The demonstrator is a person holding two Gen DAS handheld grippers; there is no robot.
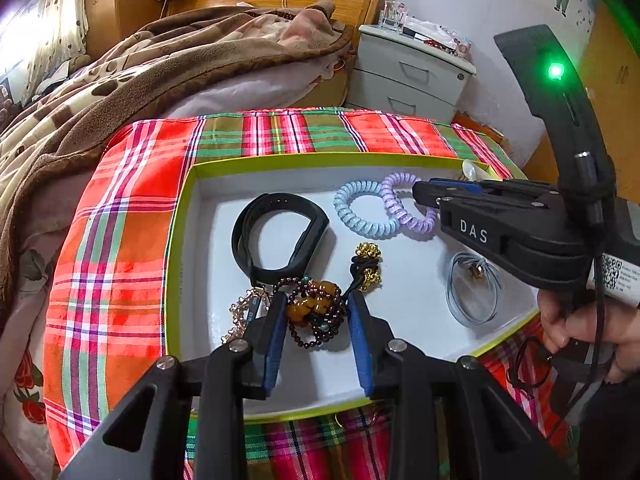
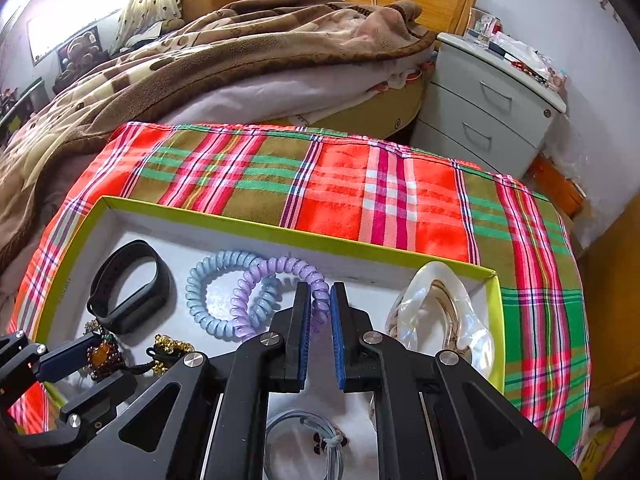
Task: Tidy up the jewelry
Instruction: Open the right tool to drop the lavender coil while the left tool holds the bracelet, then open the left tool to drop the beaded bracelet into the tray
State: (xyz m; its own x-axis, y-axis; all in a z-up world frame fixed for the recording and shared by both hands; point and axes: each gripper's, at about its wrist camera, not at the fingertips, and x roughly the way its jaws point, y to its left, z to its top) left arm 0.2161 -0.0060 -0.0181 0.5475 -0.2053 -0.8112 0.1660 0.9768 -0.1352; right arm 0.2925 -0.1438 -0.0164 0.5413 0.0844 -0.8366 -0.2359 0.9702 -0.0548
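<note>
A white box with a green rim (image 1: 182,216) (image 2: 280,232) lies on a plaid cloth. In it are a black wristband (image 1: 276,236) (image 2: 128,288), a blue coil hair tie (image 1: 360,212) (image 2: 212,292), a purple coil hair tie (image 1: 396,200) (image 2: 280,270), a dark bead bracelet with amber beads (image 1: 316,308) (image 2: 102,356), a gold bead tie (image 1: 368,264) and a grey cord (image 1: 472,292) (image 2: 304,440). My left gripper (image 1: 318,304) stands around the bead bracelet, fingers close on both sides. My right gripper (image 2: 320,292) (image 1: 420,192) is closed on the purple hair tie.
A clear glass shell-like piece (image 2: 440,312) sits in the box's right corner. A gold chain (image 1: 240,312) lies at the box's left. A bed with a brown blanket (image 1: 120,80) is behind, a grey nightstand (image 1: 412,76) at the back right.
</note>
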